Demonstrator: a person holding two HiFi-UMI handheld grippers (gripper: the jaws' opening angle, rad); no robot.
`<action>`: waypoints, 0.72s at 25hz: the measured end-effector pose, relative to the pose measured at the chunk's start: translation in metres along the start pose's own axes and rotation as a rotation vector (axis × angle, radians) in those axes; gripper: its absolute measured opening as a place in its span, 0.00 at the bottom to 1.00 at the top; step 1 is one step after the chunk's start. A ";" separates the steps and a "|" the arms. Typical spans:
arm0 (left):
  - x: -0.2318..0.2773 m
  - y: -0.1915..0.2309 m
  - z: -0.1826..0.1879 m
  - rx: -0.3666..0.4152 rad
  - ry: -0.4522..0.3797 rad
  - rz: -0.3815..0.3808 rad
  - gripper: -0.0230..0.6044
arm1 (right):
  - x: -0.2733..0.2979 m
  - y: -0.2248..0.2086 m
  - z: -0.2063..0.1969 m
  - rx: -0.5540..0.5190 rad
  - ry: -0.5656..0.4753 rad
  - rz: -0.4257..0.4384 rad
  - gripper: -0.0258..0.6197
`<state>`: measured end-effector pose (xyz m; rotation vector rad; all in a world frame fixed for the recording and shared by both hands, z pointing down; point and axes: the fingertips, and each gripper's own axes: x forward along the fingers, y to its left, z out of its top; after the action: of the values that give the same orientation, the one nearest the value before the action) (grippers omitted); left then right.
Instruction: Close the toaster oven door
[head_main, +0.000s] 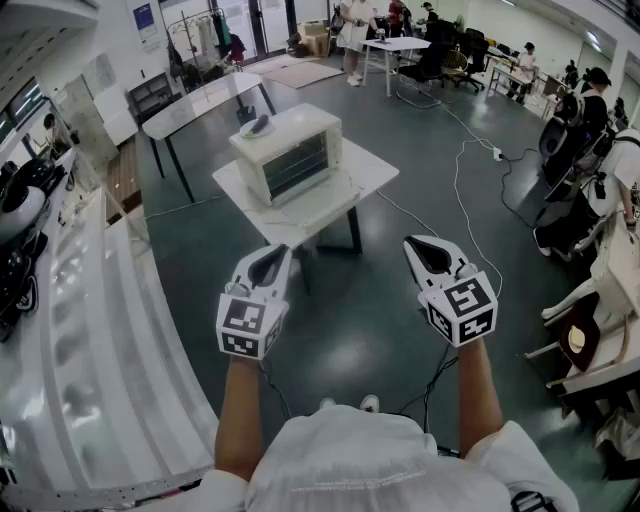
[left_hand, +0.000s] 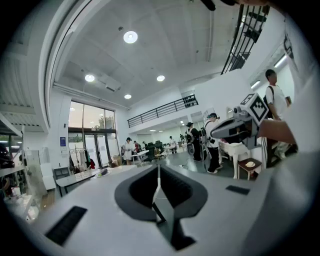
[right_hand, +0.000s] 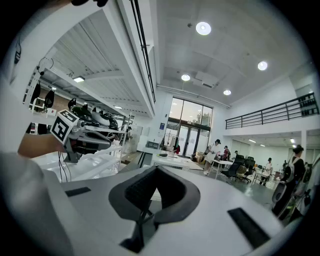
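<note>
1. My left gripper (head_main: 266, 264) and my right gripper (head_main: 432, 252) both have their jaws pressed together with nothing between the pads. I hold them out in front of me over the dark floor (head_main: 370, 330). They are well apart from each other, and their tips point ahead toward the toaster oven (head_main: 290, 152).
2. The toaster oven is white and stands on a small white table (head_main: 318, 222) ahead of me, well apart from both grippers. Its front is turned toward me and a little to my right.
3. The glass door (head_main: 297, 166) stands upright and lies flush with the oven's front. From here it looks shut, and wire racks show through the glass.
4. A small dark thing (head_main: 257, 125) lies on the oven's top. I cannot tell what it is.
5. The oven sits toward the back of the tabletop, so the near edge of the table is bare.
6. A long grey table (head_main: 200, 100) stands behind the oven.
7. A white counter (head_main: 90, 340) runs along my left side.
8. To the right of the small table, a white cable (head_main: 462, 190) trails across the floor.
9. People stand and sit at tables at the far end of the hall and along my right.
10. Each gripper view looks out level across the hall. In each one the other gripper shows at the side with its square-marked cube, gripped by my hand.
</note>
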<state>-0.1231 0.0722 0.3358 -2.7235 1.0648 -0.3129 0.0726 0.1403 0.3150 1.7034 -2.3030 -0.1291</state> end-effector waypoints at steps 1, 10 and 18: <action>0.001 0.001 0.001 0.001 0.001 -0.001 0.08 | 0.001 -0.001 0.001 0.001 0.000 0.000 0.06; 0.008 0.002 -0.008 -0.007 0.018 -0.017 0.08 | 0.009 -0.002 -0.004 0.041 -0.006 0.010 0.06; 0.015 0.005 -0.016 -0.051 0.030 -0.014 0.08 | 0.021 -0.004 -0.019 0.081 0.030 0.035 0.07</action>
<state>-0.1203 0.0568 0.3519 -2.7812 1.0763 -0.3336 0.0757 0.1209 0.3356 1.6904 -2.3440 -0.0038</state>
